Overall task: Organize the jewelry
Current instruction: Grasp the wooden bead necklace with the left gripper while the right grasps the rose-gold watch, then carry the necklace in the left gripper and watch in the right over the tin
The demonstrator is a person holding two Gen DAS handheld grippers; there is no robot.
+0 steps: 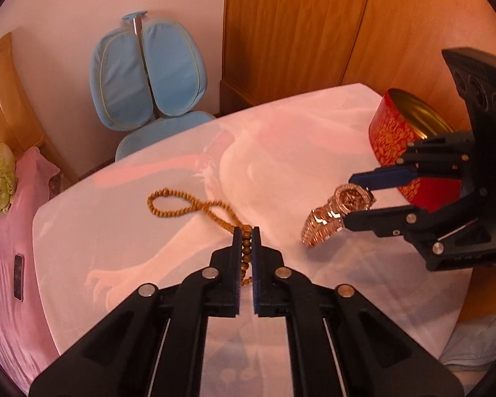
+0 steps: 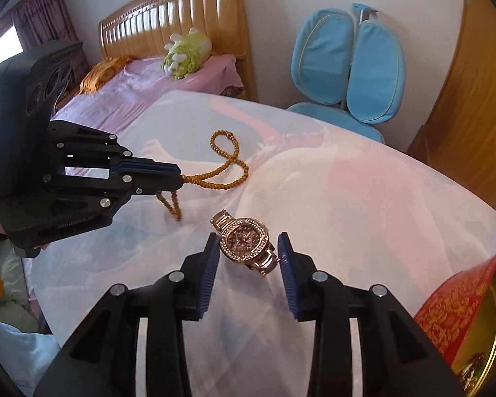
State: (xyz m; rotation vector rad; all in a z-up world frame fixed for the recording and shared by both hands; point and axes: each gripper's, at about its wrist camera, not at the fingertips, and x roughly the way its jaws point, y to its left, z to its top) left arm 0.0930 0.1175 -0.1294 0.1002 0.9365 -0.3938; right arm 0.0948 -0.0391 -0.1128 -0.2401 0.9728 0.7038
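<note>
While clamped in tongs, bead string (image 1: 182,203) and watch (image 2: 246,243), mid-table (image 2: 363,198).

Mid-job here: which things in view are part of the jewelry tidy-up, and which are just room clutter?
Job:
- bead necklace, clamped in the left gripper
- gold watch, held in the right gripper
- red tin, open

Lying about:
- blue chair
- green plush toy on the bed

text: none legible | left tongs (image 2: 178,178) housing: embossed mark, unreadable
</note>
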